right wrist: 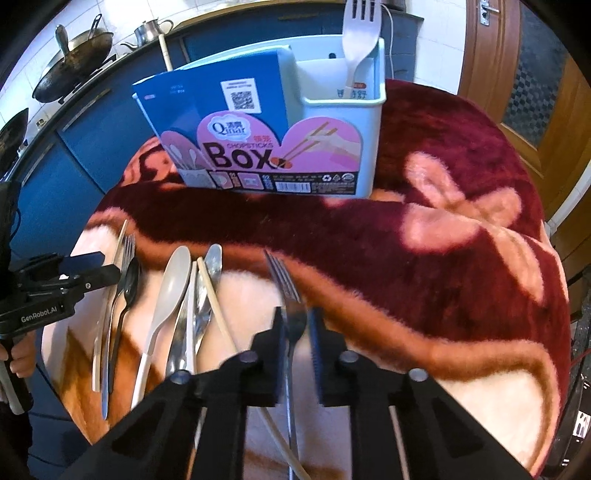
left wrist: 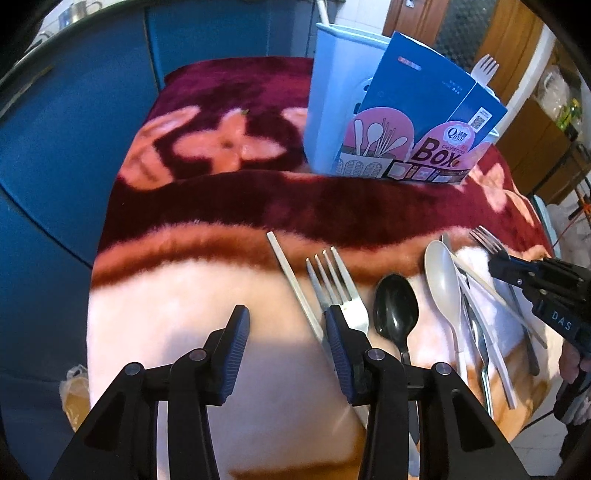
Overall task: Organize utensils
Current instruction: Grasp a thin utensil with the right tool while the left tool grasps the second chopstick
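Note:
Several utensils lie on a maroon and pink fleece blanket (right wrist: 461, 221). In the right wrist view my right gripper (right wrist: 297, 328) is shut on the neck of a metal fork (right wrist: 282, 275), tines pointing away. To its left lie a wooden chopstick (right wrist: 214, 295), a grey spoon (right wrist: 173, 280) and a black spoon (right wrist: 129, 284). My left gripper (left wrist: 286, 325) stands open over pale blanket, its right finger (left wrist: 336, 332) over a second metal fork (left wrist: 332, 273), beside a white chopstick (left wrist: 291, 277). Behind stands a light-blue utensil box (right wrist: 369, 129) holding a white plastic fork (right wrist: 360, 37).
A blue and pink label card (right wrist: 221, 122) leans on the box's front. Blue cabinets (left wrist: 55, 147) curve round the far and left side, with woks (right wrist: 70, 62) and a kettle (right wrist: 147, 31) on the counter. A wooden door (right wrist: 517, 74) is at the right. The blanket's edge drops off near me.

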Tool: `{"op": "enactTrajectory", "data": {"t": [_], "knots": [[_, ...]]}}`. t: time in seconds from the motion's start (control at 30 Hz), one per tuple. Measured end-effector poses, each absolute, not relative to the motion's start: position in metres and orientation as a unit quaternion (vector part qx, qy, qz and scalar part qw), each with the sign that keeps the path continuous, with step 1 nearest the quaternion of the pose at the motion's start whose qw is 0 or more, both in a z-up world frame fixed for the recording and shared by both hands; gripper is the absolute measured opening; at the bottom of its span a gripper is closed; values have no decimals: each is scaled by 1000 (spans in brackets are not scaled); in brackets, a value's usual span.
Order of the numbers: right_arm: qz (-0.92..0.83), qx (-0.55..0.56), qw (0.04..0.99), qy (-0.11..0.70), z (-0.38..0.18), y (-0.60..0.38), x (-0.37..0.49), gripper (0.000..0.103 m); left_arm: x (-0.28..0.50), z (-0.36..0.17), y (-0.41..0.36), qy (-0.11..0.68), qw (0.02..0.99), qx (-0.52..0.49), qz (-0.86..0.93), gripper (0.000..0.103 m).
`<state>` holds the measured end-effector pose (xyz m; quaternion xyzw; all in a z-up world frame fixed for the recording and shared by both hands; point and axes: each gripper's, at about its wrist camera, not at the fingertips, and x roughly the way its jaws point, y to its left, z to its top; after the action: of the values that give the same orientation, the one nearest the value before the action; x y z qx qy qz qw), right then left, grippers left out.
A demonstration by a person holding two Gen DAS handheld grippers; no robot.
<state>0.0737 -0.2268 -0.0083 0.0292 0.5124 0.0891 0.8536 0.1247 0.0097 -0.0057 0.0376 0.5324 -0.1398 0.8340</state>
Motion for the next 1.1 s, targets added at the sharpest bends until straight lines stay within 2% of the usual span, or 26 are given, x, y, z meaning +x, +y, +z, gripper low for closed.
{"op": "enactTrajectory", "data": {"t": [0.07,0.17,0.3,0.57,0.83,1.1], "knots": [[88,40,856,509,-8,-230,73,5,128,-5,12,532,835,29,-137,33],[88,68,860,498,-6,-239,69,5,131,-4,18,536,832,2,-140,14],[92,98,876,463,3,-251,58,4,130,-2,30,538,829,-49,-146,4],[82,107,917,377,32,-258,36,4,107,27,39,458,869,-87,-166,4],[72,88,953,281,64,-251,17,4,84,72,33,339,919,-87,-178,4],[61,78,974,204,95,-248,9,3,93,120,25,248,947,-105,-177,4]]}}
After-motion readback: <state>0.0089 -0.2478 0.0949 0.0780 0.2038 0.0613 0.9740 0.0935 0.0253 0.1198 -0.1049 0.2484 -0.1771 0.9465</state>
